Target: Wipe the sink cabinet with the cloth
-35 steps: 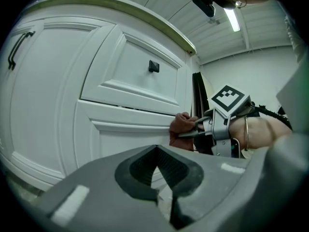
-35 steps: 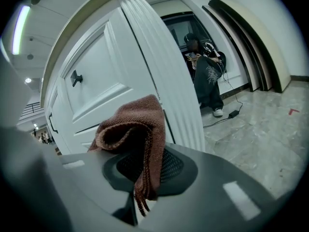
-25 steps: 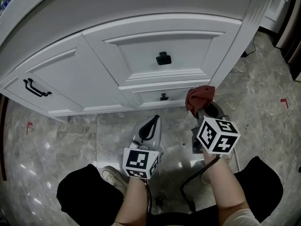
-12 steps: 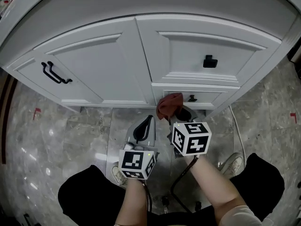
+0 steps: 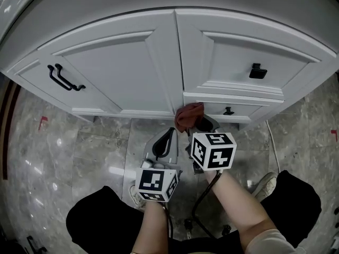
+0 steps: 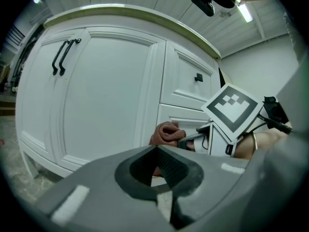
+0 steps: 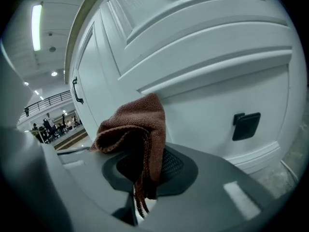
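1. The right gripper (image 5: 198,121) has its jaws closed on a reddish-brown cloth (image 5: 189,115). In the right gripper view the jaws (image 7: 145,187) are clamped together on the fabric. The cloth (image 7: 140,124) bunches up above the jaws, and a frayed edge hangs down between them.
2. Just ahead of the right jaws is the white sink cabinet (image 5: 122,67). The cloth is right up at the cabinet's front, low down, where the door panel meets the small bottom drawer. The pictures do not settle whether the cloth touches the cabinet.
3. To the right of the right jaws, on the bottom drawer, sits a small black knob (image 7: 246,125). A larger black knob (image 5: 258,71) sits higher on the drawer above.
4. The left gripper (image 5: 172,134) has its jaws fully together and holds nothing. In the left gripper view the closed jaws (image 6: 157,153) point at the cabinet door (image 6: 106,95). The cloth (image 6: 164,132) shows just beyond and slightly right of their tips.
5. Well to the left of the left jaws and higher up, a pair of black bar handles (image 5: 64,78) is mounted on the door.
6. Both grippers are held low over a grey marbled floor (image 5: 63,157), the left one just beside the right.
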Demonstrator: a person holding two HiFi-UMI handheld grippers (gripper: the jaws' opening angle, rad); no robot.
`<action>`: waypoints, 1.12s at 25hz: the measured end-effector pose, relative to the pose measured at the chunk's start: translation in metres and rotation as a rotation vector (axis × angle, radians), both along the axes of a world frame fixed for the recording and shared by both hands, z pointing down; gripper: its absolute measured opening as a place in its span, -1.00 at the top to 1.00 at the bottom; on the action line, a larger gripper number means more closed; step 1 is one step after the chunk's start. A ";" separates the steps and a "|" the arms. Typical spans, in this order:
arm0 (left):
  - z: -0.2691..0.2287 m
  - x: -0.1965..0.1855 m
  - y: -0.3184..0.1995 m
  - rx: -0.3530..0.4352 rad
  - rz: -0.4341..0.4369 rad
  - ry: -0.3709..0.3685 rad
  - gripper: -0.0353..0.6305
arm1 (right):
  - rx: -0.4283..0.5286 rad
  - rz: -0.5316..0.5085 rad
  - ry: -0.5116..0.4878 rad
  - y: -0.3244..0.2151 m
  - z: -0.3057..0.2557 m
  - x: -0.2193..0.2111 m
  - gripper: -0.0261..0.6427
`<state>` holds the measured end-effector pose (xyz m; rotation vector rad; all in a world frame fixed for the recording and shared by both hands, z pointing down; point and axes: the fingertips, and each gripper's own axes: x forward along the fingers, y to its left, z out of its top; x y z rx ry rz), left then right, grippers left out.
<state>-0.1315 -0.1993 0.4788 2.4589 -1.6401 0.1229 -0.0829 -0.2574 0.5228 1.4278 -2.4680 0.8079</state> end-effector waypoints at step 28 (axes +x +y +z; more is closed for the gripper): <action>0.000 0.094 0.002 0.002 0.150 0.014 0.89 | -0.032 0.156 -0.024 0.020 -0.009 0.123 0.69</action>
